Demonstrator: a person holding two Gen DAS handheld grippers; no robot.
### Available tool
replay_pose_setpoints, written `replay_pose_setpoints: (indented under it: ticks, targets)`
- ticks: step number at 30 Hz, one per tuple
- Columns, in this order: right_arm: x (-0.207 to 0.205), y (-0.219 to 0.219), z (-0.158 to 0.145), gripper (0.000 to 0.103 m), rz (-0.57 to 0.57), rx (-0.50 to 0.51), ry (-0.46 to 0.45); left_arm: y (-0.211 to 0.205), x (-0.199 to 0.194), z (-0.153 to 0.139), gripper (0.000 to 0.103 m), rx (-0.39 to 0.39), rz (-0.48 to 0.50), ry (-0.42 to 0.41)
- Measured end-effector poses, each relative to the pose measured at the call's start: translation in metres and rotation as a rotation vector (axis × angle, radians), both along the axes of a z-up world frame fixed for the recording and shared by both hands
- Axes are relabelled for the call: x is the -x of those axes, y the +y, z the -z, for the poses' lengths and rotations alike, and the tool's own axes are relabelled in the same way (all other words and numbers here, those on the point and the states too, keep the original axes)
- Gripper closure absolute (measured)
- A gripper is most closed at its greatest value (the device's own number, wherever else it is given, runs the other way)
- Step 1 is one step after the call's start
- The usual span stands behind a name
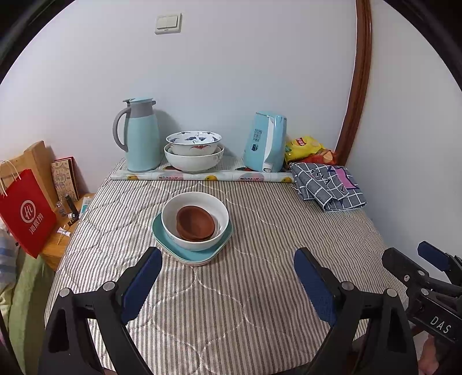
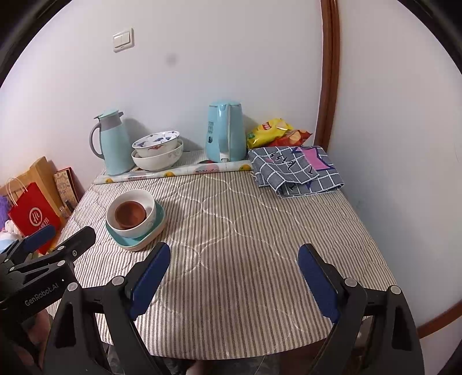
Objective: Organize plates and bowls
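Crockery sits stacked on a striped quilted table cover [image 1: 260, 230] in a corner room: brown bowls [image 1: 195, 223] nest inside a white bowl [image 1: 195, 241], which rests on teal square plates [image 1: 202, 255] at the left-centre of the table. Seen from the right wrist, the same stack [image 2: 134, 222] lies towards the left edge of the cover.

Both hand-held tools hang over the near edge of the table, well short of the stack. The left gripper [image 1: 228, 284] has its blue-padded jaws spread wide with only striped cloth between them. The right gripper [image 2: 234, 278] is likewise splayed and holds nothing (its black frame also shows at the right edge of the left wrist view).

Along the back wall, a second pair of bowls stands nested: a blue-patterned bowl [image 1: 193, 141] inside a larger white bowl [image 1: 193, 163], touching a pale blue thermos jug [image 1: 141, 135] on their left. A pale blue electric kettle [image 1: 265, 141] stands to their right, and a patterned roll of paper [image 1: 202, 175] lies in front of all three. Snack bags [image 1: 306, 148] are tucked into the corner behind a folded checked cloth [image 1: 329, 184].

Beside the table on the left, a red paper bag [image 1: 27, 212] leans by a low wooden stand [image 1: 57, 248], and a light switch [image 1: 168, 23] is on the wall.
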State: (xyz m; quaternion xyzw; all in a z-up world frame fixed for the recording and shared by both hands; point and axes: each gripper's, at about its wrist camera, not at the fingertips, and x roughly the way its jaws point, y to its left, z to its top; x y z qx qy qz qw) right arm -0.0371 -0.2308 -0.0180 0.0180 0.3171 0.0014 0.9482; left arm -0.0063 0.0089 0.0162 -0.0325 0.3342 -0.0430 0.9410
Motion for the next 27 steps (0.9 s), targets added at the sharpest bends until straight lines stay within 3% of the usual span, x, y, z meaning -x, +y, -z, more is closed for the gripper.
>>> replay_pose_setpoints:
  ticks: [27]
  targets:
    - [0.0024,0.0006,-0.0003,0.014,0.003,-0.004,-0.003,-0.001,0.0006,0.0011,0.01,-0.006,0.003,0.002]
